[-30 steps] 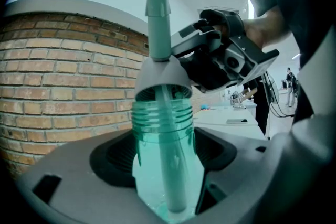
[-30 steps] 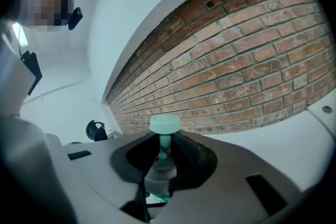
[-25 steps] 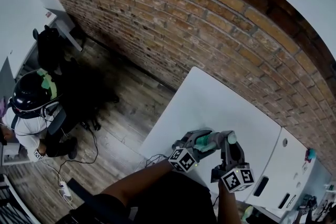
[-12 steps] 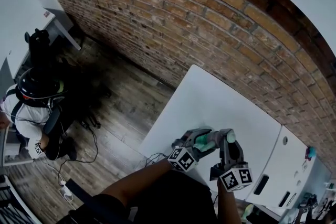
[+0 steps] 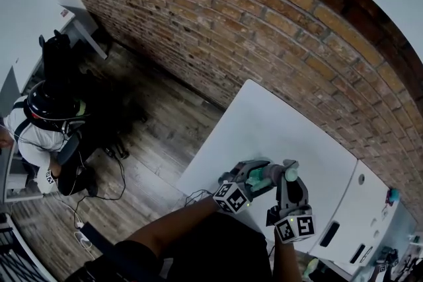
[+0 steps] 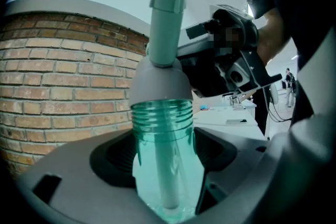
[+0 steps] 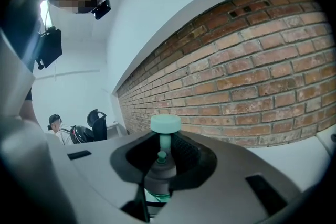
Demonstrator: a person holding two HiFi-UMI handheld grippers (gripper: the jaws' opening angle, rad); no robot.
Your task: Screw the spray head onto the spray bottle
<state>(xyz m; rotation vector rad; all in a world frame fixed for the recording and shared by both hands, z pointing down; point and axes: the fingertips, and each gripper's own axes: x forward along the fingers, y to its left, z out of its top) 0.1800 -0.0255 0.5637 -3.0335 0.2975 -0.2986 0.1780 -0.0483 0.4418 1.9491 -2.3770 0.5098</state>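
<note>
A clear green spray bottle (image 6: 161,155) stands between the jaws of my left gripper (image 6: 163,176), which is shut on its body. The threaded neck (image 6: 160,113) shows just under the grey collar of the spray head (image 6: 159,80); the white dip tube runs down inside the bottle. My right gripper (image 7: 160,165) is shut on that spray head (image 7: 160,173), whose pale green top (image 7: 166,123) sticks out past the jaws. In the head view both grippers meet over the near edge of the white table (image 5: 277,125): left gripper (image 5: 258,176), right gripper (image 5: 289,174), bottle (image 5: 269,175) between them.
A brick wall (image 5: 264,36) runs behind the table. A second white unit (image 5: 360,208) adjoins the table on the right. On the wooden floor (image 5: 152,135) at the left sits a person in a black helmet (image 5: 46,115), with cables nearby.
My right gripper has rolled a little about the spray head; its marker cube looks turned. The left gripper and bottle stay put. The seated person at the left has shifted.
</note>
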